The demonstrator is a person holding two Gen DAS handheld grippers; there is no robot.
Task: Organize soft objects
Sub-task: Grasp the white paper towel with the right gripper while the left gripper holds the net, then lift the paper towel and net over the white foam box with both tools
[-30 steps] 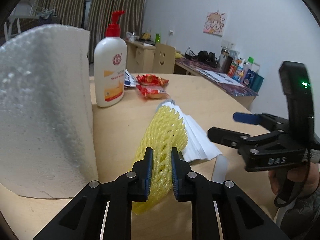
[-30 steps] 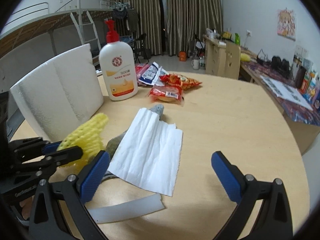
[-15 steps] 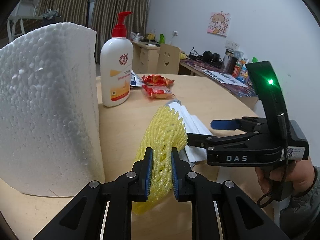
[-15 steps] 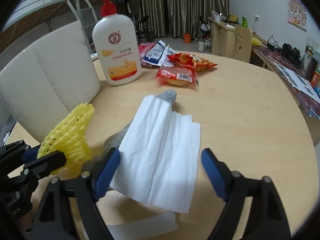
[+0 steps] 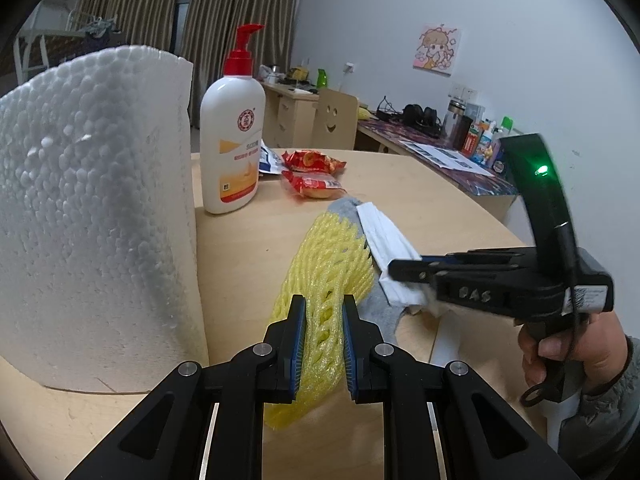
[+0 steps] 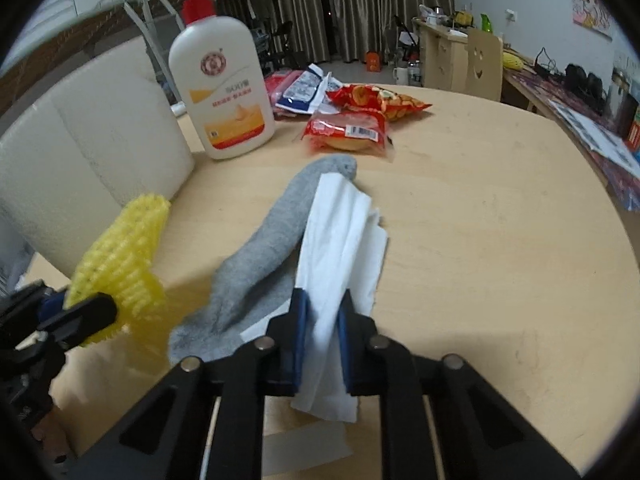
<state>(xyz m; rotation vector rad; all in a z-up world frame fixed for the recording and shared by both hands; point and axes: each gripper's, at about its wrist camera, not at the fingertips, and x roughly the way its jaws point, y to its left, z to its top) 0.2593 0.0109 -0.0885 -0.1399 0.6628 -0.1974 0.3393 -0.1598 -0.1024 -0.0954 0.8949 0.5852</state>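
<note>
each camera sits just behind its own jaws, low over the worktop [image 5: 400,184], looking forward along them. the left view faces the far wall, the right gripper [image 5: 404,270] crossing at its right. both share the bottle [image 6: 222,88], the sock [image 6: 264,248] and the tissue [image 6: 344,232].

A yellow foam net [image 5: 320,280] stands pinched upright at the near left; right of it, a white tissue [image 6: 340,248] drapes over a grey sock [image 6: 264,256] lying flat.

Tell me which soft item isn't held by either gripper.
The grey sock: it lies loose on the table, while the yellow foam net and white tissue are each clamped.
</note>
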